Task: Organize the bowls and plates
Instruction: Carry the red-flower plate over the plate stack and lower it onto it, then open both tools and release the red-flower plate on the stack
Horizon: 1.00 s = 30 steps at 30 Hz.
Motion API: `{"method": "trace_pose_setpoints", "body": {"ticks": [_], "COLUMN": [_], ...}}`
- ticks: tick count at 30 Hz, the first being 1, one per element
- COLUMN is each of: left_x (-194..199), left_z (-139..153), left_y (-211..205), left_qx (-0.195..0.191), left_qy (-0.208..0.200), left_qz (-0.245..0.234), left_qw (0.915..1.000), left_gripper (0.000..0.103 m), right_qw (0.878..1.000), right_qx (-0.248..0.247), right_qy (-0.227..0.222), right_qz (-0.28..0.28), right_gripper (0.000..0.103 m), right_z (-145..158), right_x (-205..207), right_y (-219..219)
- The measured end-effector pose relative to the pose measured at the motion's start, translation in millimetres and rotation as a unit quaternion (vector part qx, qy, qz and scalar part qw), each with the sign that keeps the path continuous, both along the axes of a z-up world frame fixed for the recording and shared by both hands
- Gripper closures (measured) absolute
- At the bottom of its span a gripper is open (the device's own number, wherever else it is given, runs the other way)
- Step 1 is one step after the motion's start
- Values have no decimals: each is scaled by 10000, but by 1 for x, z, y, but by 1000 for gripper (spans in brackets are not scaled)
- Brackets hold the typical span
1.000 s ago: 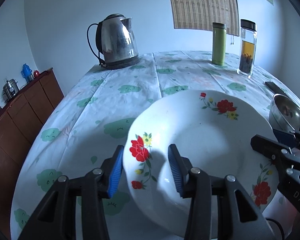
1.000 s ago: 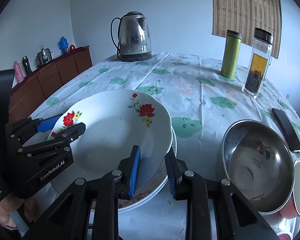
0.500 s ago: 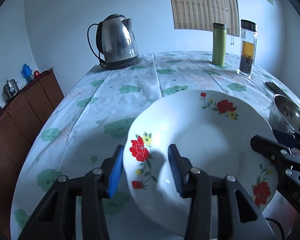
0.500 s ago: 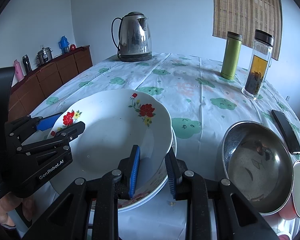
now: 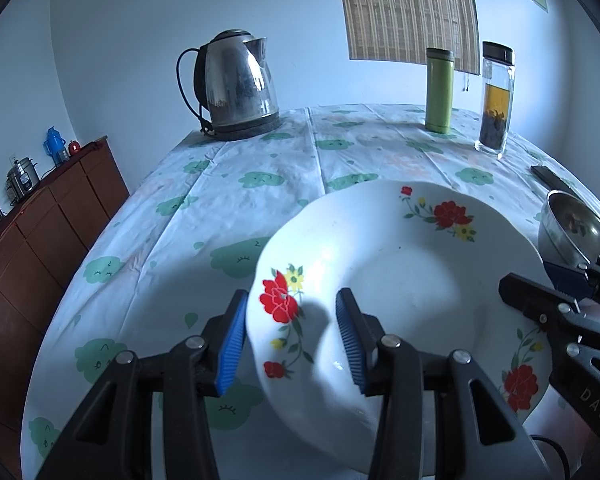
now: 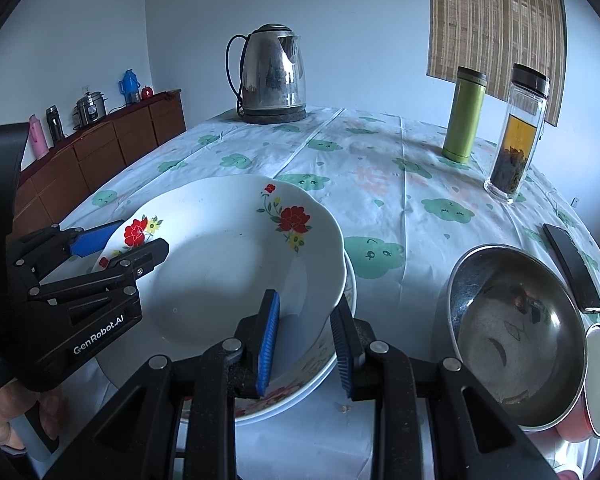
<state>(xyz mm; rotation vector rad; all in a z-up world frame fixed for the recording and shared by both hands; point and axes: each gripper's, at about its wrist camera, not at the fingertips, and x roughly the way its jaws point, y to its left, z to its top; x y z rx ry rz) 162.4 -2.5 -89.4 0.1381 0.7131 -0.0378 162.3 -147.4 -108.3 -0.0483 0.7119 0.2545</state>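
Lettering "GenRobot.AI" marks left tongs [image 6: 112, 246], which, like right tongs [image 6: 306, 344], clamp the floral plate's [image 6: 228, 272] rim.

The lower plate [image 6: 300, 396] lies mostly hidden under the floral plate [image 6: 228, 264].

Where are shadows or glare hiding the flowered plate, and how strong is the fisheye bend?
Left wrist view: the left gripper casts a dark shadow over the flowered plate near its red flower, with a bright patch beside it. Right wrist view: the plate's well sits in soft shade, the steel bowl mirrors the room; both views curve the table edges.
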Motion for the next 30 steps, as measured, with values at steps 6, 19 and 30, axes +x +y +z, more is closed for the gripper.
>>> {"method": "trace_pose_setpoints", "body": {"ticks": [6,19,30], "left_x": [0,0,-3], "left_z": [0,1,8], "left_y": [0,0,2], "left_qx": [-5,-1,9], "left_qy": [4,-4,-145], "left_qz": [2,-1,57], "left_qw": [10000,10000,9999], "left_gripper": [59,59,58], "right_qw": [10000,9998,9997], "right_qx": [-6,-149,-88], "right_qy": [-13,-163,-247], "right_qz": [-4,-20,0], "right_gripper": [74,73,60], "right_z": [0,1,2], "right_x": [0,-2,-3], "right_y": [0,3,4]}}
